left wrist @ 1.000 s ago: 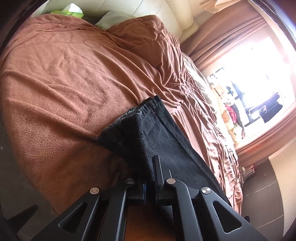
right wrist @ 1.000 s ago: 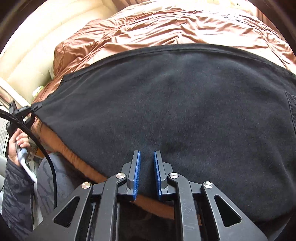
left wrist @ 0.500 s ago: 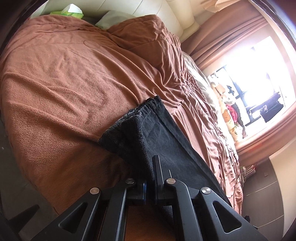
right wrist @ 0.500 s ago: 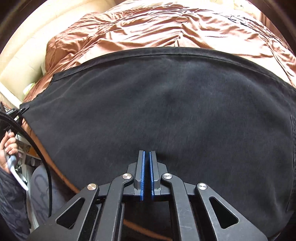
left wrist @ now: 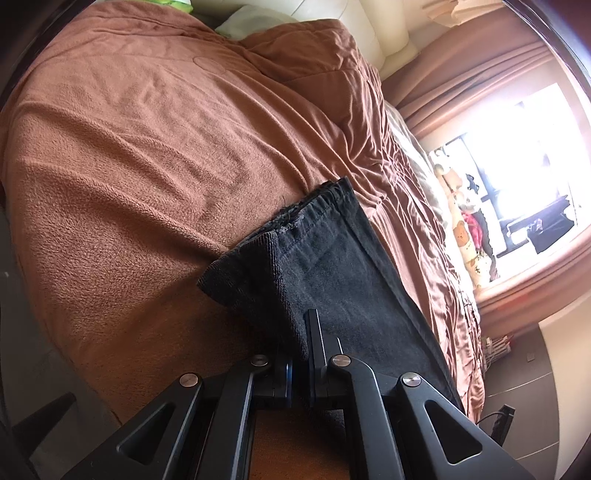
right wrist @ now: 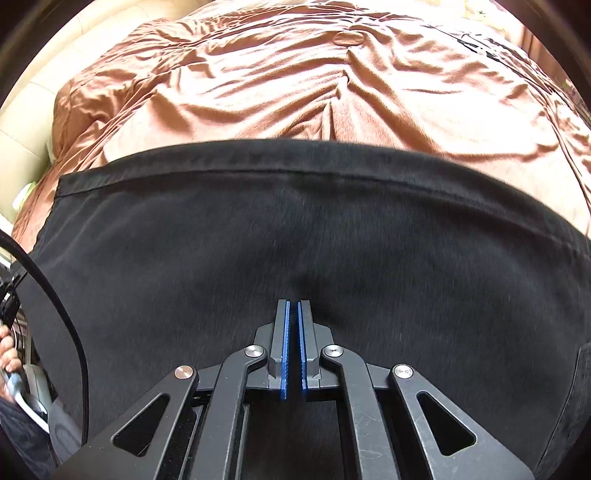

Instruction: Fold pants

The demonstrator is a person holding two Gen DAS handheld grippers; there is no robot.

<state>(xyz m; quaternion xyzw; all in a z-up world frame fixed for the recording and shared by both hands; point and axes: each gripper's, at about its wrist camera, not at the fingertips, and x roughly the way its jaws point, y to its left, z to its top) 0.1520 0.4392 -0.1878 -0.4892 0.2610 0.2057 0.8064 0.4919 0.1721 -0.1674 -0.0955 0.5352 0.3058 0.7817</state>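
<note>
A home bedroom: a bed spread with a rumpled brown blanket [left wrist: 155, 155], a cream padded headboard [left wrist: 354, 22] behind it, pinkish-brown curtains [left wrist: 476, 77] framing a bright window [left wrist: 517, 147], and a bear-print pillow [left wrist: 465, 240] alongside.

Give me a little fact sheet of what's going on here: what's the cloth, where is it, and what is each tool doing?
garment: black pants, spread flat
surface: bed with a brown blanket
left tool: shut on the pants near the ribbed cuff
right tool: shut over the middle of the pants; whether any cloth is pinched cannot be told
background: bright window with curtains
fold status: no fold seen yet
</note>
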